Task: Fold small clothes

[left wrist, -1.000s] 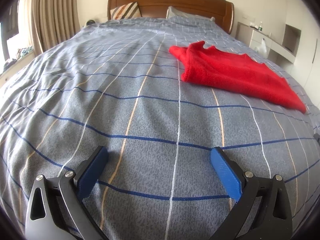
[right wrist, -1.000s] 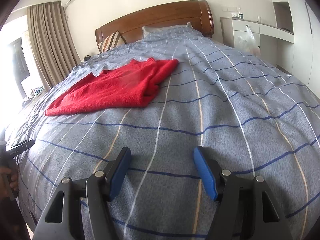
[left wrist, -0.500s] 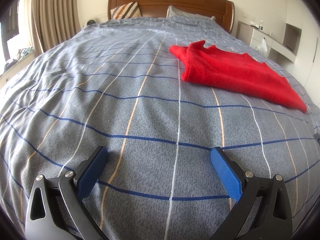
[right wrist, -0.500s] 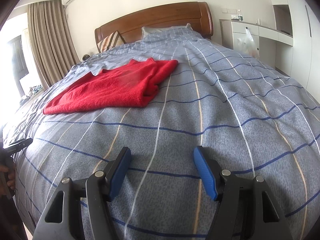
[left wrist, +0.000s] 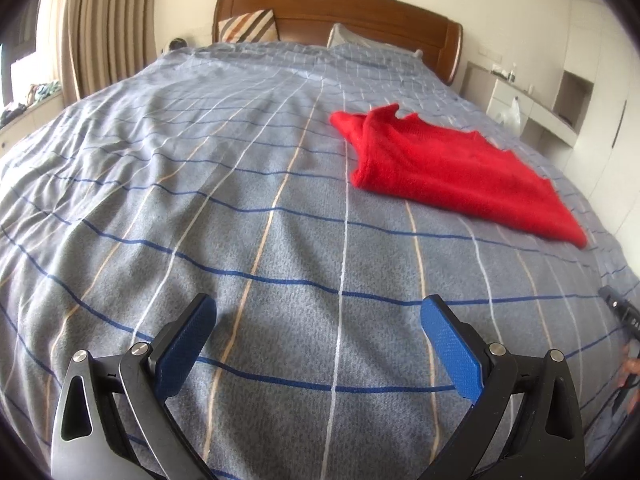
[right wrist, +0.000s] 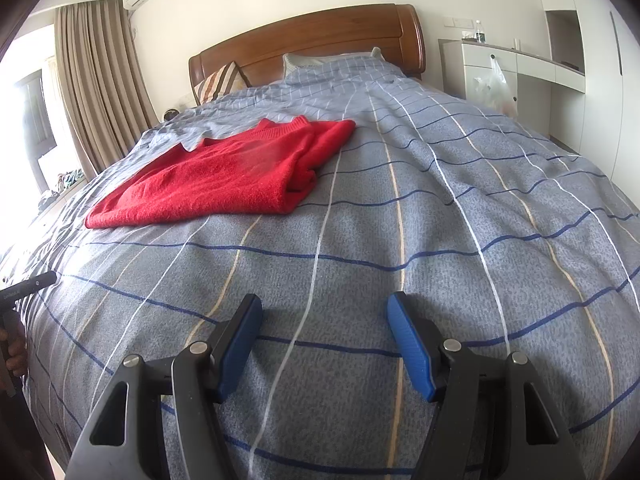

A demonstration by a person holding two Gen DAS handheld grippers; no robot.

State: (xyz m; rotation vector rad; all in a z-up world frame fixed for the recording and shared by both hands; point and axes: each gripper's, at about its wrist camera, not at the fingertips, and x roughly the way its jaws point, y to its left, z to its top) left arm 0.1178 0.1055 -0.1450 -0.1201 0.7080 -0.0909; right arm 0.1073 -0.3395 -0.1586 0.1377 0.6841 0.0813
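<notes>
A red knitted sweater point(left wrist: 448, 168) lies folded over on the grey plaid bedspread point(left wrist: 240, 200), to the far right in the left wrist view and to the far left in the right wrist view point(right wrist: 224, 176). My left gripper point(left wrist: 318, 312) is open and empty, low over the bedspread near the bed's foot, well short of the sweater. My right gripper point(right wrist: 324, 308) is open and empty too, over bare bedspread point(right wrist: 440, 200) to the right of the sweater. Each gripper's tip shows at the edge of the other's view.
A wooden headboard point(right wrist: 312, 40) with pillows point(left wrist: 248, 26) stands at the far end. Curtains point(right wrist: 100, 80) and a window are on the left. A white cabinet point(right wrist: 500, 72) with a hanging plastic bag point(right wrist: 494, 84) stands right of the bed.
Both views have shifted only slightly; the sweater sits a little further off. Both grippers stay open and empty.
</notes>
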